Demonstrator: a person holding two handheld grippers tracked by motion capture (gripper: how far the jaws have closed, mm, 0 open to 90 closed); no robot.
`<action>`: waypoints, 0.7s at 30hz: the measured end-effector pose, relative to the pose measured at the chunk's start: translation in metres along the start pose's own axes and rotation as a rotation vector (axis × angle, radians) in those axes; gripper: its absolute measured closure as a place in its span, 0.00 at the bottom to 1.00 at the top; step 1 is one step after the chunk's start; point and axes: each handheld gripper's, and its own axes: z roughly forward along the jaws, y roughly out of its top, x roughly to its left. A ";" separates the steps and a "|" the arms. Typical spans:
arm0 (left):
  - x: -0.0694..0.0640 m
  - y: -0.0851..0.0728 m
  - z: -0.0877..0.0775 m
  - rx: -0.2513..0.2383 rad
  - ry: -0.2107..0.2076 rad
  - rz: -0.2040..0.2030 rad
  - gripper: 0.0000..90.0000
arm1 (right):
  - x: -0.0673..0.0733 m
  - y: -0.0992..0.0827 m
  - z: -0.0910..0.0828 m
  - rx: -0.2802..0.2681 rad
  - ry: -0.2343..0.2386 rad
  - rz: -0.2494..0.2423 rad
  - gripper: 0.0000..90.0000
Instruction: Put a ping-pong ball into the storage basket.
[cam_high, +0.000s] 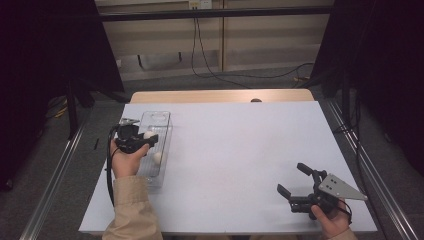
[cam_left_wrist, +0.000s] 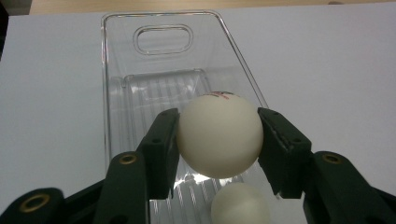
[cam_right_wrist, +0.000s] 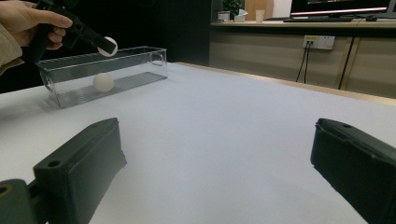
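Observation:
My left gripper (cam_high: 148, 135) is shut on a white ball (cam_left_wrist: 219, 135) and holds it above a clear plastic bin (cam_left_wrist: 112, 70) at the table's left side. The ball (cam_high: 149, 134) hangs over the bin (cam_high: 163, 116), and the right gripper view shows it (cam_right_wrist: 108, 46) just above the bin's rim. A second white ball (cam_high: 157, 157) lies on the bin's floor, below the held one (cam_left_wrist: 240, 205). My right gripper (cam_high: 291, 179) stands open near the table's front right, low over the white surface, with nothing between its jaws (cam_right_wrist: 212, 154).
The white table top (cam_high: 240, 145) stretches between the two hands. A wooden strip (cam_high: 220, 95) runs along the far edge. Dark curtains and metal rails flank the table, and cables lie on the floor behind it.

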 end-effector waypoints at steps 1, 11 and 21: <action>0.000 0.000 0.000 0.003 0.005 0.004 0.56 | 0.000 0.000 0.000 0.000 0.000 0.000 0.02; 0.000 0.000 0.000 0.007 0.024 0.008 0.56 | 0.000 0.000 0.000 0.000 0.001 0.000 0.02; 0.000 0.001 0.000 0.000 0.043 0.010 0.49 | 0.000 0.000 0.000 0.000 0.000 0.000 0.02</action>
